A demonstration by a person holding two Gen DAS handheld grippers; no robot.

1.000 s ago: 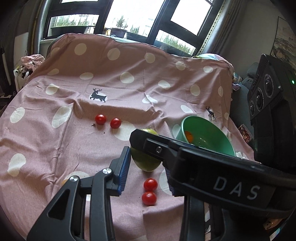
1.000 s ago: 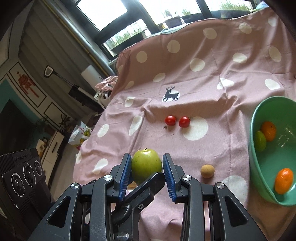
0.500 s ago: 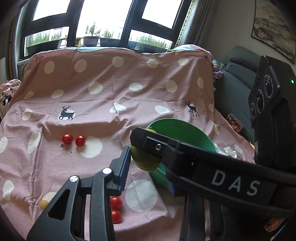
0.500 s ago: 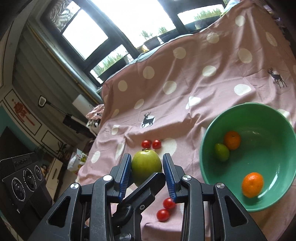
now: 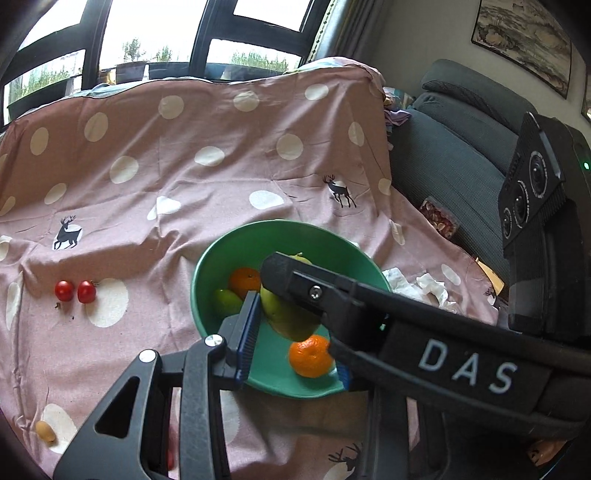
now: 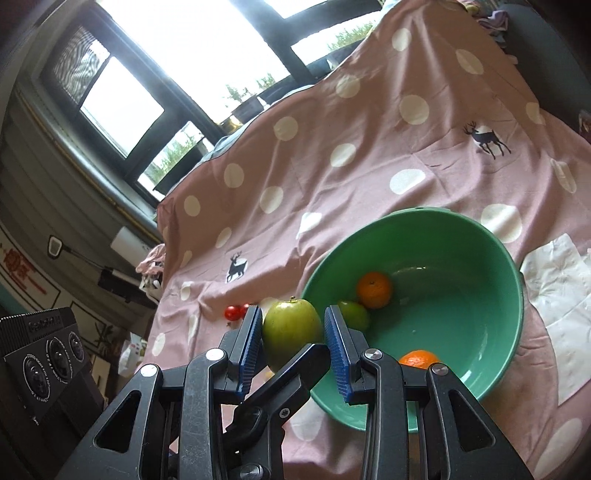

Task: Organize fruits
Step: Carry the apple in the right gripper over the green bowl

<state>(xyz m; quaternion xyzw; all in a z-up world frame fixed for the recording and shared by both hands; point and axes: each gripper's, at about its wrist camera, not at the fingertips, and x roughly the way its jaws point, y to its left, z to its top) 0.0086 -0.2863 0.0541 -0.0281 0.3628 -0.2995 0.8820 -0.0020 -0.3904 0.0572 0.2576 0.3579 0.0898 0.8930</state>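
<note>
Right gripper [image 6: 293, 330] clamps green apple [image 6: 291, 326], pads closed on both sides, held above near rim of green bowl [image 6: 515, 273]. Left gripper [image 5: 293, 338] wide apart, empty. Step: delivering apple. Next: move further over bowl, lower, release.

Home living room: sofa [image 5: 454, 147], painting [image 5: 524, 33].

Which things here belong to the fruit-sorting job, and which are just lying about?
Job: green apple in right claw; green bowl; oranges; cherry tomatoes.
Lying about: tissue; spotted cloth; sofa; wall picture.
</note>
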